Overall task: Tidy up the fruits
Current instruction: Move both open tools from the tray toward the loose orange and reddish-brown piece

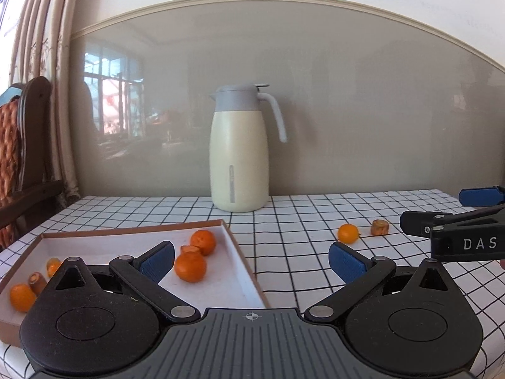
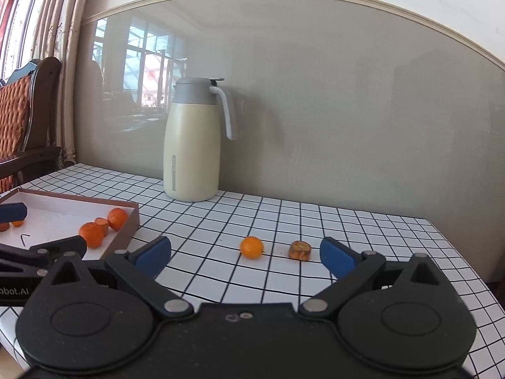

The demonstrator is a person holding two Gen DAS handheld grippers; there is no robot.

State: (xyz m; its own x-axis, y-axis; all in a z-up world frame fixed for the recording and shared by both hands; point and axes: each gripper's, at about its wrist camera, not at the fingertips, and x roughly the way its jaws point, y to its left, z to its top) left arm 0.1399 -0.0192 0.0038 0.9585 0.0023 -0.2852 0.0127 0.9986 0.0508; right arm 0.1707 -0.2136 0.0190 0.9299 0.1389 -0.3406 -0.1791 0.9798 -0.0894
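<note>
Both claws gape, gripping nothing; left claw (image 1: 251, 260) hides part of tray (image 1: 243, 259).

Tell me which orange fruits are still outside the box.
Only the small round orange fruit on the checked cloth beside the brownish cut piece. The other orange fruits, such as the pair, lie inside the box.

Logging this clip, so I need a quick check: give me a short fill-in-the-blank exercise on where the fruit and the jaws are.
1. The round orange fruit outside the box lies on the ____ tablecloth.
2. Jaws of the right gripper stand ____.
3. Behind the fruit stands a cream ____ with a grey lid.
4. The left gripper holds ____.

Missing words: checked; open; jug; nothing
</note>
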